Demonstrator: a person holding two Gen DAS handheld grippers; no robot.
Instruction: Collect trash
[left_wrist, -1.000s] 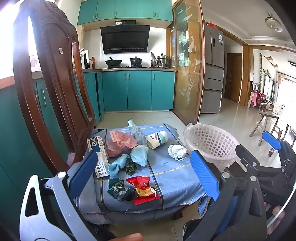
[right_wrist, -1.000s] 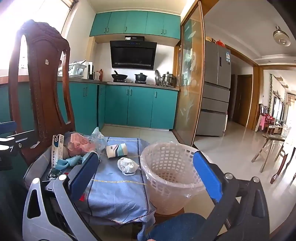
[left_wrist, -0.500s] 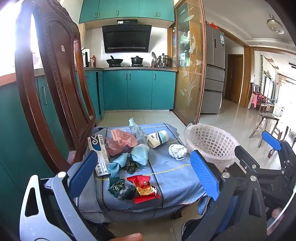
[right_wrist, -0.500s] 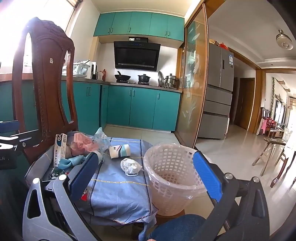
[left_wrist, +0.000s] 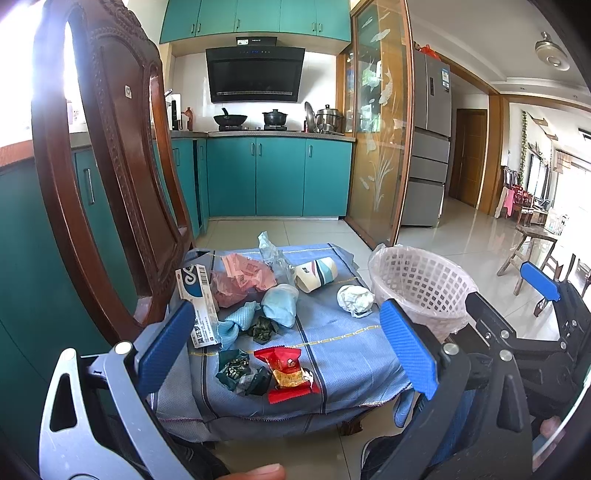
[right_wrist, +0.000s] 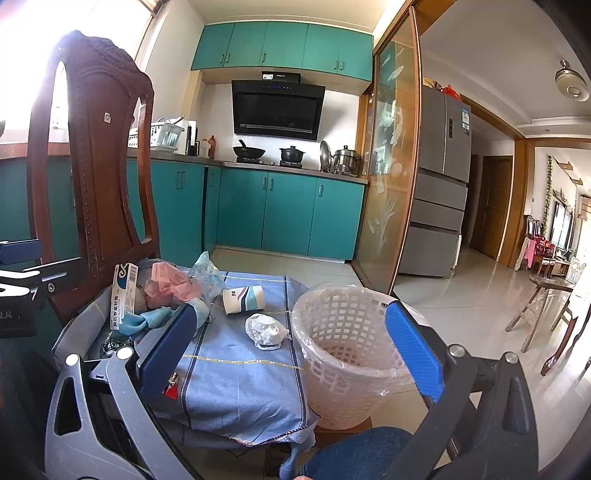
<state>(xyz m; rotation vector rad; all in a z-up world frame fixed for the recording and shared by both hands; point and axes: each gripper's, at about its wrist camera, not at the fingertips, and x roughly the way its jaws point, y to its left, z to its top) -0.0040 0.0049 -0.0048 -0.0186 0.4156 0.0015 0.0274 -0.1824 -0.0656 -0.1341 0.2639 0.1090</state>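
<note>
Left wrist view: left gripper (left_wrist: 286, 345) and right gripper (right_wrist: 295, 349) are held wide apart, empty, above littered cloth (left_wrist: 343, 354) beside basket (left_wrist: 421, 284).

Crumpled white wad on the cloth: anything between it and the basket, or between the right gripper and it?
Nothing visible. The white wad lies on bare blue cloth just left of the basket, whose top is open. The right gripper is open and empty, with nothing between it and the wad.
</note>
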